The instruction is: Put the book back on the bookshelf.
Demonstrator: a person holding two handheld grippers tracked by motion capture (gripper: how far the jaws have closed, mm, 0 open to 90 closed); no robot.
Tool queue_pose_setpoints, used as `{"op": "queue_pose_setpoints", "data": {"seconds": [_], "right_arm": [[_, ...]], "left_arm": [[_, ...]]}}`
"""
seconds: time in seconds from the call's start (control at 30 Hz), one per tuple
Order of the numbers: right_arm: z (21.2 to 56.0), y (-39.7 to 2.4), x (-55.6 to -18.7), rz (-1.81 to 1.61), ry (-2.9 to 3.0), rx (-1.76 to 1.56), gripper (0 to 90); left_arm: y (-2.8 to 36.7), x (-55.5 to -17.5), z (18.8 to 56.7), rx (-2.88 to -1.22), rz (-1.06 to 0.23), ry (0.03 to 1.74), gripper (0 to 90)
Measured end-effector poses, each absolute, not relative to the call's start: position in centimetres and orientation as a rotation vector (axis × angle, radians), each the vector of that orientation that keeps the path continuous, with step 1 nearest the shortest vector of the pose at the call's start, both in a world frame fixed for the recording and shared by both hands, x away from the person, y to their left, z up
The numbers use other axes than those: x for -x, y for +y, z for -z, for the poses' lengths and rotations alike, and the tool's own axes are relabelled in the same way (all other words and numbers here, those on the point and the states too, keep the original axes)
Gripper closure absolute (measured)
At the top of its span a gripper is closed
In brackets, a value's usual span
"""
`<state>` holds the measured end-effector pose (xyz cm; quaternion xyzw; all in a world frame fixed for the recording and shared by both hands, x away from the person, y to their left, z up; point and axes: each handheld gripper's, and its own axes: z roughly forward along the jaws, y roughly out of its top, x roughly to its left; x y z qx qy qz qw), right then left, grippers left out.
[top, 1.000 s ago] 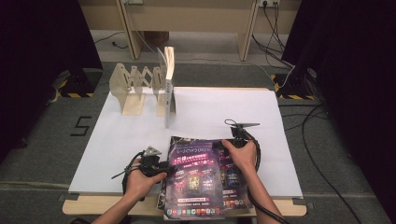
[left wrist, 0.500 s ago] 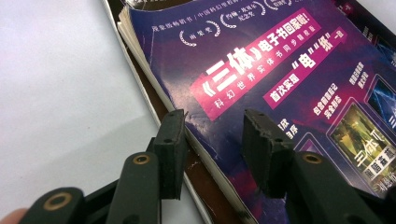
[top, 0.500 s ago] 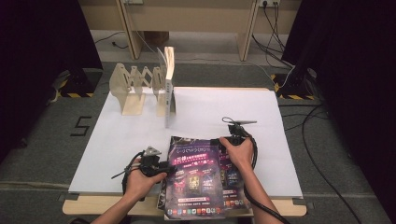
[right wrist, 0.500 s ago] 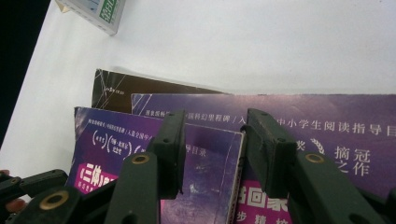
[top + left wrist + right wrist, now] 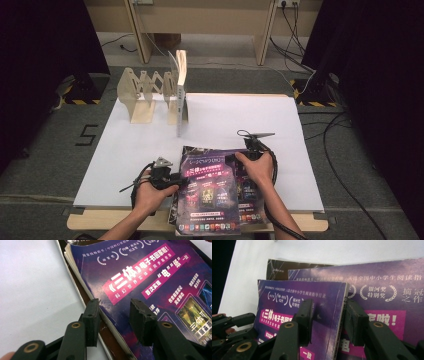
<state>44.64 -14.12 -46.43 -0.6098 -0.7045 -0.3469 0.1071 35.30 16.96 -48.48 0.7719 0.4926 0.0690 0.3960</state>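
A stack of purple-covered books (image 5: pixel 210 200) lies at the table's near edge. My left gripper (image 5: pixel 179 181) rests at the stack's left side. In the left gripper view its gripper (image 5: pixel 115 305) stands open astride the top book's (image 5: pixel 150 270) left edge, one pad beside the pages and one over the cover. My right gripper (image 5: pixel 239 161) is at the stack's upper right. Its jaws (image 5: pixel 328 305) have just been closing a little; the top book's (image 5: pixel 294 307) page edge sits between them, and they look open. A second purple book (image 5: pixel 387 290) and a dark one (image 5: pixel 287 266) lie beneath.
A wooden folding rack (image 5: pixel 142 95) stands at the back left with one book (image 5: pixel 180 85) upright at its right end. White sheeting (image 5: pixel 240 115) covers the table. Cables trail from both grippers, and the left gripper (image 5: pixel 229 322) appears in the right gripper view.
The right hand has shifted very slightly at the books' upper right corner. The left hand and the books look unchanged.
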Motion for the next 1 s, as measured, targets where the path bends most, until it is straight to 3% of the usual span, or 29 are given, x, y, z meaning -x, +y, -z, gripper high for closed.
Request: {"op": "queue_pose_setpoints", "data": {"seconds": [0.4,0.77,1.0], "right_arm": [[45.5,-14.1,-44.0,1.039,-2.071,1.756,65.1],[44.5,-14.3,-43.9,1.084,-1.975,1.761,80.3],[43.7,-13.9,-43.6,1.109,-1.969,1.743,82.5]], "left_arm": [[16.9,-35.2,48.5,-1.963,-0.187,1.249,59.8],[17.1,-35.1,48.5,-1.959,-0.2,1.247,59.9],[17.2,-35.0,48.5,-1.956,-0.206,1.236,59.9]]}}
